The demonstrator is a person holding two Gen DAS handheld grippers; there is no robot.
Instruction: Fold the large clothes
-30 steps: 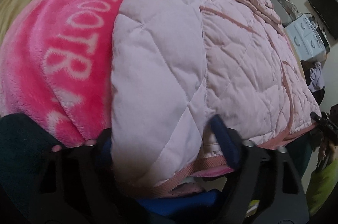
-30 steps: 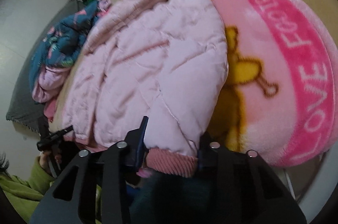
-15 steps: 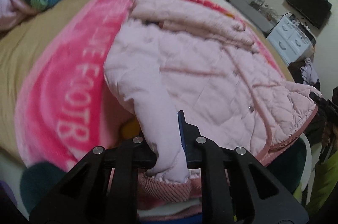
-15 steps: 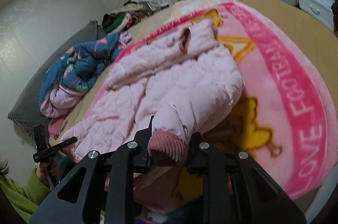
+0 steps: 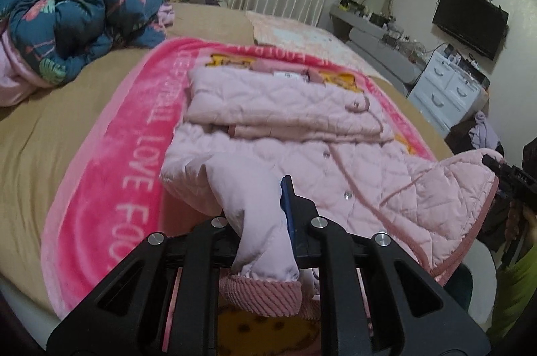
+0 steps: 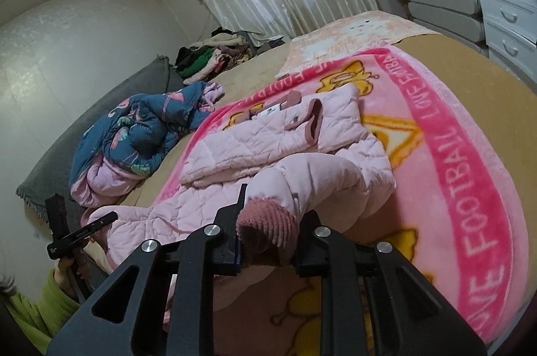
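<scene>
- Jacket [image 5: 302, 134] on blanket [image 5: 134, 154]: far part looks folded already.
- Left gripper [image 5: 260, 221] and right gripper [image 6: 268, 221] each grasp a near sleeve, not yet folded.

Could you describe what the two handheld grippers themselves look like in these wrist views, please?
Both the left gripper and the right gripper are matte black plastic frames with triangular cut-outs and round silver bolt heads. Blue pads line the finger faces. No cables or markings are visible on them.
</scene>
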